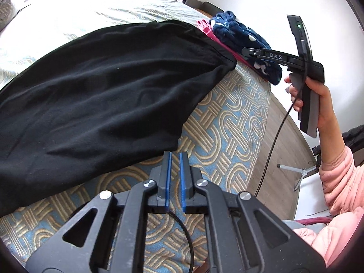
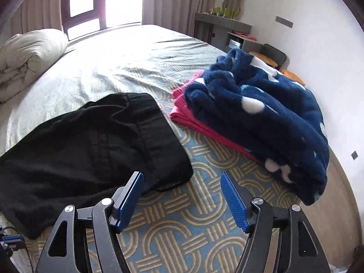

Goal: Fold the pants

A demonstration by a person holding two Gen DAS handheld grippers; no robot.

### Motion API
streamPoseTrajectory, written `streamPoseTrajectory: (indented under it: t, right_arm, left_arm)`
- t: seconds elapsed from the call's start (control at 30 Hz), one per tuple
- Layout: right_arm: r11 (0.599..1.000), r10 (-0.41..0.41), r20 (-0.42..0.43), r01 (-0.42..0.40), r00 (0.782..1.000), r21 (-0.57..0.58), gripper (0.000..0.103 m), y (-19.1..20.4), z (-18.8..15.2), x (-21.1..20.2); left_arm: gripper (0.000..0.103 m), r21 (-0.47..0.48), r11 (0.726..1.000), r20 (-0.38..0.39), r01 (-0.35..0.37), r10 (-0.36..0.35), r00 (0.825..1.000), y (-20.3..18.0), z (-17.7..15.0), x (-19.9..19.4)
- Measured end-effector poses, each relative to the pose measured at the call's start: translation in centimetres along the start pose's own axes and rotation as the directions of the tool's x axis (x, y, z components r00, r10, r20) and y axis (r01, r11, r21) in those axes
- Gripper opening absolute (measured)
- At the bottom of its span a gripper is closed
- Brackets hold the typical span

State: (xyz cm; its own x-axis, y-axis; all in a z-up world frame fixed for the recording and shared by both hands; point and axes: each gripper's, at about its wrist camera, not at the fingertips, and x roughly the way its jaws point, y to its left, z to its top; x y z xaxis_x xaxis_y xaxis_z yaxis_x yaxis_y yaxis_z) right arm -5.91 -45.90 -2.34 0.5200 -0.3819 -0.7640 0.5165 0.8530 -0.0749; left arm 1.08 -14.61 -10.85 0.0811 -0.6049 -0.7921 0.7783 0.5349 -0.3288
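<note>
Black pants (image 2: 95,145) lie spread on the patterned bedspread (image 2: 182,227). Your left gripper (image 1: 174,157) is clenched on nothing, just beside the pants' near edge. Your right gripper (image 2: 182,179) is released, empty, above the pants' corner.

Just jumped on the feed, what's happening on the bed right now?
A person with a gripper in each hand is folding black pants on a patterned bedspread. Neither gripper holds cloth at the moment: the left gripper is nearly shut with nothing between its pads, just off the pants' near edge, and the right gripper is open by the pants' corner. A navy fleece lies on a pink garment to the right.
</note>
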Motion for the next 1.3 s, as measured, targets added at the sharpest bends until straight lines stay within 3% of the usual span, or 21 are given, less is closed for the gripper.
streamPoseTrajectory:
  t: [0.13,0.27,0.33,0.43,0.53,0.6,0.7,0.8,0.9,1.03,1.13,1.3]
  right_arm:
    - [0.995,0.071,0.018,-0.07,0.997,-0.067,0.072,3.3,0.4,-1.6]
    - [0.978,0.164,0.002,-0.163,0.986,-0.128,0.072,6.9,0.3,-2.6]
    - [0.967,0.198,-0.005,-0.196,0.98,-0.161,0.072,9.2,0.1,-2.6]
    - [0.951,0.232,-0.015,-0.23,0.973,-0.205,0.072,12.4,-0.3,-3.2]
    - [0.928,0.289,-0.035,-0.289,0.957,-0.234,0.072,15.8,-0.7,-3.5]
    - [0.907,0.329,-0.052,-0.331,0.943,-0.261,0.072,18.3,-1.0,-3.7]
    - [0.865,0.379,-0.075,-0.382,0.922,-0.325,0.072,22.8,-1.7,-4.1]
    - [0.815,0.422,-0.114,-0.431,0.899,-0.386,0.072,27.7,-2.5,-4.6]
    - [0.755,0.463,-0.15,-0.477,0.874,-0.451,0.072,32.4,-3.0,-5.1]
    - [0.683,0.498,-0.198,-0.523,0.844,-0.511,0.072,38.3,-2.9,-5.2]
    - [0.648,0.508,-0.229,-0.544,0.83,-0.533,0.072,42.8,-2.4,-4.8]
    - [0.587,0.471,-0.221,-0.49,0.854,-0.644,0.072,50.0,-2.4,-4.0]
  left_arm:
    - [0.011,-0.014,0.999,0.027,-0.044,0.044,0.999,0.1,-0.2,-0.9]
    - [0.033,-0.036,0.996,0.073,-0.078,0.08,0.994,0.8,-1.1,-2.5]
    - [0.035,-0.051,0.994,0.094,-0.094,0.099,0.991,1.3,-1.5,-3.3]
    - [0.035,-0.109,0.986,0.131,-0.124,0.138,0.982,3.2,-2.5,-5.5]
    - [0.043,-0.224,0.96,0.184,-0.167,0.21,0.96,6.6,-4.3,-9.2]
    - [0.05,-0.328,0.922,0.221,-0.206,0.287,0.932,9.8,-6.4,-12.4]
    - [0.05,-0.485,0.835,0.237,-0.258,0.41,0.881,14.7,-10.2,-17.3]
    - [0.05,-0.606,0.728,0.195,-0.321,0.527,0.827,18.8,-13.8,-21.1]
    - [0.05,-0.676,0.648,0.155,-0.352,0.591,0.791,21.7,-16.7,-23.8]
    - [0.05,-0.748,0.595,0.16,-0.294,0.592,0.79,25.5,-19.0,-25.8]
    - [0.051,-0.784,0.547,0.116,-0.295,0.595,0.796,28.1,-19.7,-25.6]
    - [0.051,-0.834,0.512,0.118,-0.207,0.531,0.839,31.7,-20.6,-24.4]
